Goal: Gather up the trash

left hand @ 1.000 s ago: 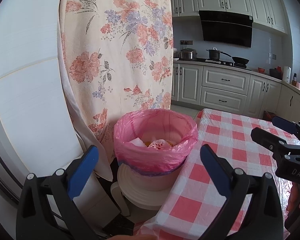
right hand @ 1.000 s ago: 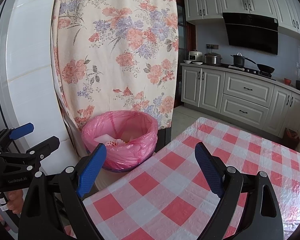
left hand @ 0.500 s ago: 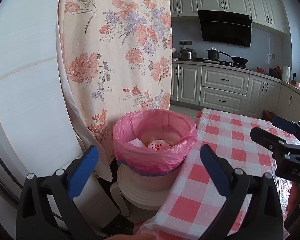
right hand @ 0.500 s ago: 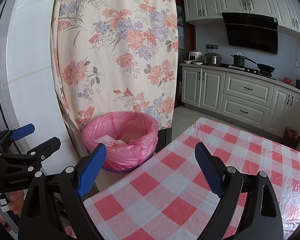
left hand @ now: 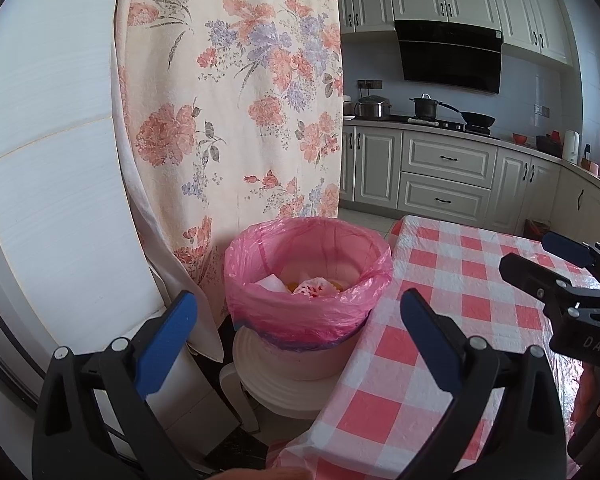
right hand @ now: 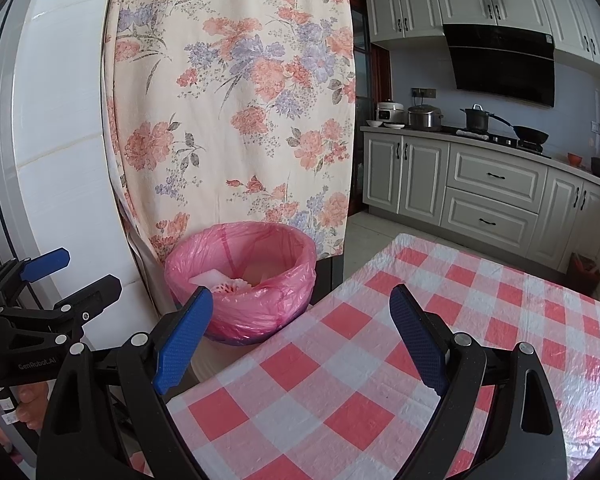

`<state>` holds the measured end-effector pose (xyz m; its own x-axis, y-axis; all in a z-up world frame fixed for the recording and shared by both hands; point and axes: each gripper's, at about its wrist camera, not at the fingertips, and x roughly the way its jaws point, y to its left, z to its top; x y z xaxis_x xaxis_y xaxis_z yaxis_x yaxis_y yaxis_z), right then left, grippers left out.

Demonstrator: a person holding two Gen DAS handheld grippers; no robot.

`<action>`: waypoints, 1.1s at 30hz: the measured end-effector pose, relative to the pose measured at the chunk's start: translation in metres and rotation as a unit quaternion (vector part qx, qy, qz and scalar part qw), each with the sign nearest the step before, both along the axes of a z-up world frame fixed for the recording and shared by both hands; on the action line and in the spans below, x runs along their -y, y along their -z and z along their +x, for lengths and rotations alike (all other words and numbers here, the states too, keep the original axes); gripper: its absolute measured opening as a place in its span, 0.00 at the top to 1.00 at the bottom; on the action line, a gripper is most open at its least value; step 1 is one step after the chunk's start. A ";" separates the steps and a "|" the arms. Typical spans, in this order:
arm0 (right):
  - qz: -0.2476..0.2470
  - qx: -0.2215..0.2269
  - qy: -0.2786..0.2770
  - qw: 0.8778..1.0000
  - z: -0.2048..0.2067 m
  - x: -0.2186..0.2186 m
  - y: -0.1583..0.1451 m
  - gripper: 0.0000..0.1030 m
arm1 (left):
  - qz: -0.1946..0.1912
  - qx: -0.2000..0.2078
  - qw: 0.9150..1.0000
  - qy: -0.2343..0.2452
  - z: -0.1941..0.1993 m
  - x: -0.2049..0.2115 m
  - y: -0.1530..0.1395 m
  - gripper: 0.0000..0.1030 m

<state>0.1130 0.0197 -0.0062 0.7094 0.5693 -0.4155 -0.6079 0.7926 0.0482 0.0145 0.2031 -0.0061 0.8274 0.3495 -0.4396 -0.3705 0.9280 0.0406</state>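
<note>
I see the trash bin (left hand: 300,352), a round white tub lined with a pink plastic bag (left hand: 312,308) folded over its rim, standing upright just beside the corner of the checked counter (left hand: 452,280) and in front of a floral curtain. Inside it I make out crumpled white paper (left hand: 314,286) and some orange scraps, filling only the bottom.

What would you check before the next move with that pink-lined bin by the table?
1. Left hand-held gripper open, holding nothing: ok.
2. Right hand-held gripper open, holding nothing: ok.
3. Bin upright, pink bag folded over its rim: ok.
4. Room left in the bin above the paper scraps: ok.
5. Trash left on the checked tablecloth: none in view; far end cannot tell.
</note>
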 end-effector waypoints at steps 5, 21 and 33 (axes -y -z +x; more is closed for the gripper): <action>0.000 0.000 0.000 1.000 0.000 0.000 0.000 0.18 | 0.001 -0.001 1.000 0.000 0.000 0.000 0.000 0.04; 0.000 0.000 0.000 1.000 -0.001 0.000 0.001 0.18 | 0.002 -0.001 1.000 0.000 0.000 0.000 0.001 0.04; 0.000 0.000 -0.001 1.000 -0.002 -0.001 0.002 0.18 | 0.003 -0.003 1.000 0.001 -0.001 0.000 0.002 0.04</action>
